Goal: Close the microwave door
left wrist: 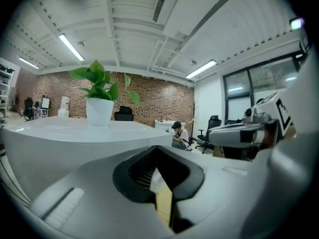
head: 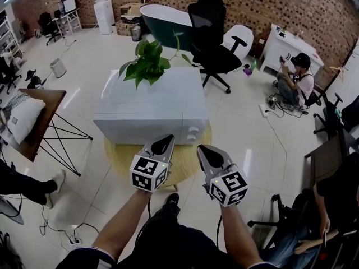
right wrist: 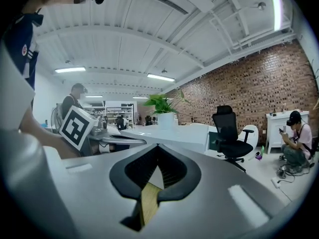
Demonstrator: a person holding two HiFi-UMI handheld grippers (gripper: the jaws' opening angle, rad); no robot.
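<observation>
The left hand-held gripper [head: 164, 144] and the right hand-held gripper [head: 205, 153] sit side by side at lower centre of the head view. Each is carried on a bare forearm rising from the bottom edge, and both point up the frame. In each gripper's own view the jaws meet tip to tip with nothing between them.

Just above their tips, at mid-frame, is the white microwave [head: 151, 102]. Its door [head: 140, 129] lies flush with the front, and whether either tip touches it cannot be told. The microwave stands on a round wooden counter [head: 120, 157] and has a potted plant [head: 147, 61] on top.

Further out:
- A black chair [head: 215, 41] stands at upper centre.
- A person [head: 295, 78] crouches at upper right.
- A side table [head: 44, 119] is at the left edge.
</observation>
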